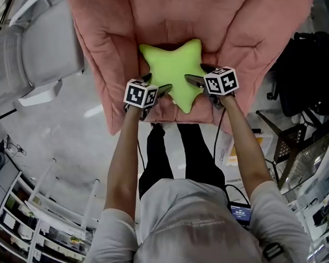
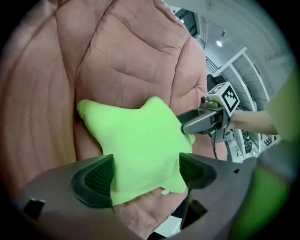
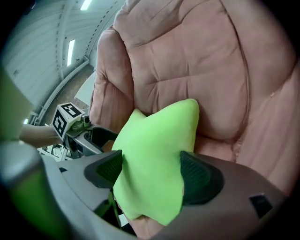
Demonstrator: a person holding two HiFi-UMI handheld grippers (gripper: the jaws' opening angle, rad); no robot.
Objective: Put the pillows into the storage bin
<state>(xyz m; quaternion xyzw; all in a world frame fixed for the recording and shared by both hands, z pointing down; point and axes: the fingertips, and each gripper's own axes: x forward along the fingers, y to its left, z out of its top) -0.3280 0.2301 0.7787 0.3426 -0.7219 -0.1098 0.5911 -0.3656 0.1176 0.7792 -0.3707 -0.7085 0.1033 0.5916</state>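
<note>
Two grippers: your left gripper (image 1: 158,83) and right gripper (image 1: 199,73) flank the near end of the pillow, one at each side.
Left jaws: wide apart; a lower point of the star lies between the pads, and the fabric is not squeezed.
Right jaws: wide apart too; another point of the star fills the gap between the pads, and it keeps its full shape.
Pillow: a lime-green star pillow (image 1: 173,74) lies in the middle of the armchair seat, below the backrest.
Surface: a pink armchair (image 1: 247,28) with thick, soft padding and stitched seams; its arms rise on both sides of the pillow.
Floor: grey floor (image 1: 62,142), smooth, with pale glints of light.
Room: in your head view a grey seat (image 1: 38,52) stands at upper left, white rails (image 1: 43,213) run along the lower left, and a black chair (image 1: 302,69) stands at the right.
Markings: black-and-white square patterns cover the left cube (image 1: 140,93) and the right cube (image 1: 222,80).
Writing: a small screen (image 1: 240,211) at your waist shows pale figures too small to read.
</note>
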